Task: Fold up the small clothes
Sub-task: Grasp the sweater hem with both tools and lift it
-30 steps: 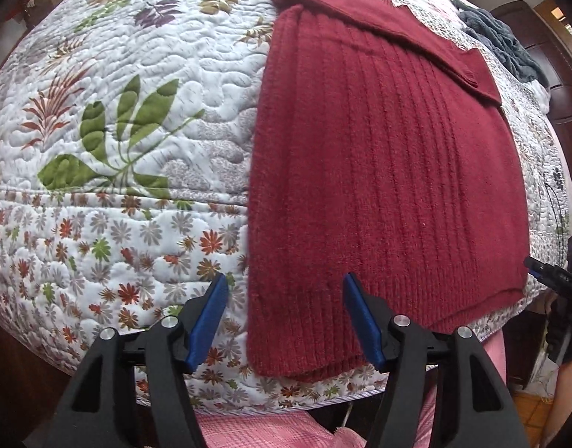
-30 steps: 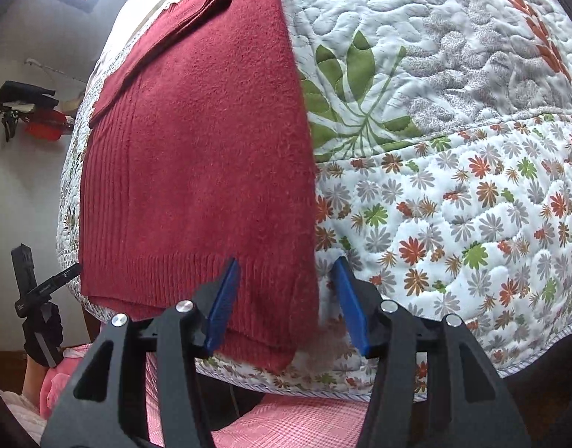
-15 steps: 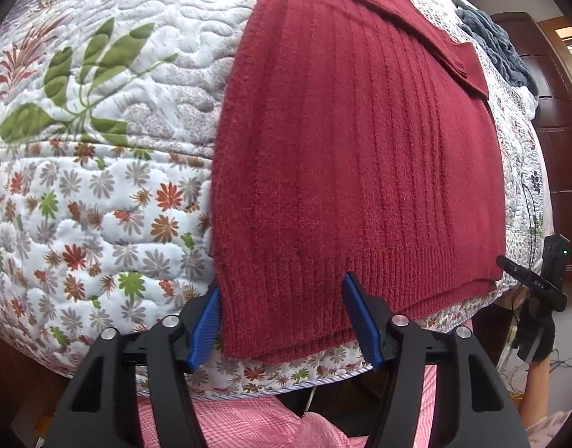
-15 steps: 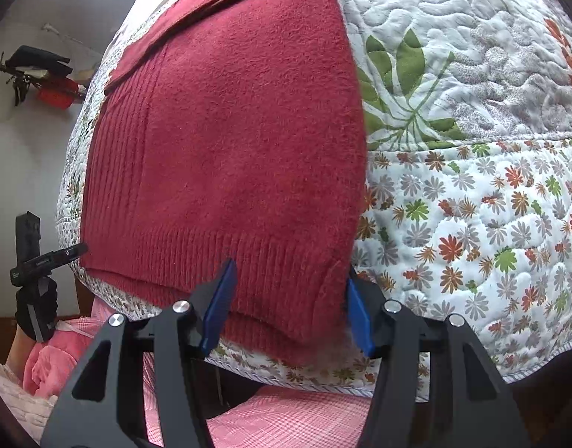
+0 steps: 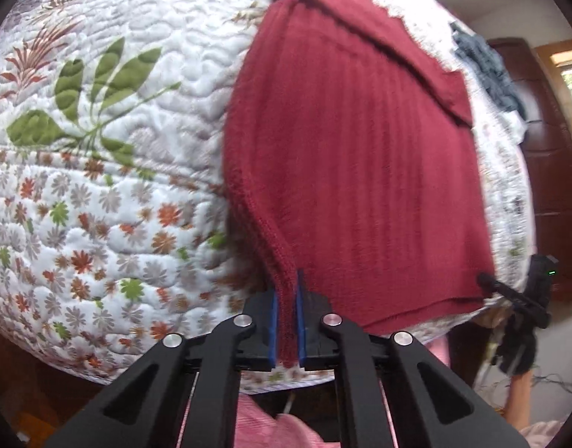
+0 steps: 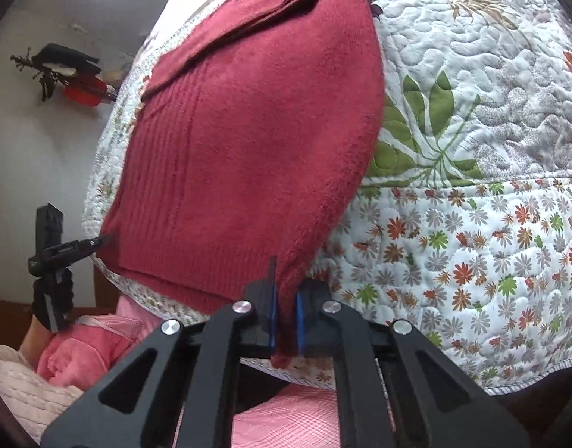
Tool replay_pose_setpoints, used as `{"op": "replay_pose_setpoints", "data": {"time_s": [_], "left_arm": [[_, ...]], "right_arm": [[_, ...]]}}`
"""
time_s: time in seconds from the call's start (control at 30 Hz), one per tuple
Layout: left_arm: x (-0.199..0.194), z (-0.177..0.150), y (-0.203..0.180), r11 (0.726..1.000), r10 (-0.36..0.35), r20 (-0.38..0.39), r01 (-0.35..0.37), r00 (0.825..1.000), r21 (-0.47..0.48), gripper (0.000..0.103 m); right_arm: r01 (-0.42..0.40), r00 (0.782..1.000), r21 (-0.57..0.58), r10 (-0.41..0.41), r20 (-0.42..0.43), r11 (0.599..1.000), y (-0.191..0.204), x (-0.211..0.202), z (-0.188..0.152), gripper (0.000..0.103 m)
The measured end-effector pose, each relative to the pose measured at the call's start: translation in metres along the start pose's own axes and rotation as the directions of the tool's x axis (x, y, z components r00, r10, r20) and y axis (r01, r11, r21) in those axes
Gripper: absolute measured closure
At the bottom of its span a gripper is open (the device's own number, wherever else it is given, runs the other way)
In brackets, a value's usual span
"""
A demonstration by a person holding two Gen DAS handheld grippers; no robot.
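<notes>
dark red ribbed knit sweater (image 5: pixel 353 171) flat on the floral quilted bed (image 5: pixel 110 171), hem corners pinched by left tool (image 5: pixel 284 321) and right tool (image 6: pixel 284 326). best lifted evenly, carried toward the collar, edges aligned.

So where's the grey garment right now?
Only the left wrist view shows it: the grey garment lies bunched at the quilt's far right edge, beyond the red sweater, next to the dark wooden furniture.
</notes>
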State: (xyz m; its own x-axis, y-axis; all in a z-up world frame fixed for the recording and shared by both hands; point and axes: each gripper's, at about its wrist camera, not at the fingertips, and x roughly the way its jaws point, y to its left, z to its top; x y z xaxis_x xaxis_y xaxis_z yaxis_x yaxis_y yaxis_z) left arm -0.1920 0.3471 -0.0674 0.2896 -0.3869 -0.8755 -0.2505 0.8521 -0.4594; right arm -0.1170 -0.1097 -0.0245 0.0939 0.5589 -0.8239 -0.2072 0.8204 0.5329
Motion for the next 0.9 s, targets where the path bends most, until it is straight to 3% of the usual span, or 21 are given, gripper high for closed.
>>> {"op": "replay_pose_setpoints", "data": {"time_s": [0.13, 0.3, 0.63, 0.9], "left_arm": [[-0.028, 0.02, -0.006, 0.996, -0.092, 0.085, 0.091, 0.992, 0.012, 0.096], [-0.046, 0.058, -0.004, 0.993, -0.122, 0.177, 0.12, 0.977, 0.021, 0.096], [-0.023, 0.128, 0.001, 0.992, -0.121, 0.233, 0.126, 0.965, -0.005, 0.096], [0.012, 0.167, 0.016, 0.992, -0.099, 0.244, 0.115, 0.965, -0.053, 0.096]], "right_arm": [[-0.123, 0.99, 0.053, 0.118, 0.08, 0.991, -0.004, -0.022, 0.025, 0.098], [-0.193, 0.973, 0.068, 0.182, 0.139, 0.979, -0.006, -0.033, 0.068, 0.098], [-0.203, 0.973, 0.134, 0.185, 0.137, 0.97, -0.031, 0.001, 0.15, 0.098], [-0.2, 0.977, 0.221, 0.178, 0.115, 0.955, -0.067, 0.025, 0.182, 0.097]]}}
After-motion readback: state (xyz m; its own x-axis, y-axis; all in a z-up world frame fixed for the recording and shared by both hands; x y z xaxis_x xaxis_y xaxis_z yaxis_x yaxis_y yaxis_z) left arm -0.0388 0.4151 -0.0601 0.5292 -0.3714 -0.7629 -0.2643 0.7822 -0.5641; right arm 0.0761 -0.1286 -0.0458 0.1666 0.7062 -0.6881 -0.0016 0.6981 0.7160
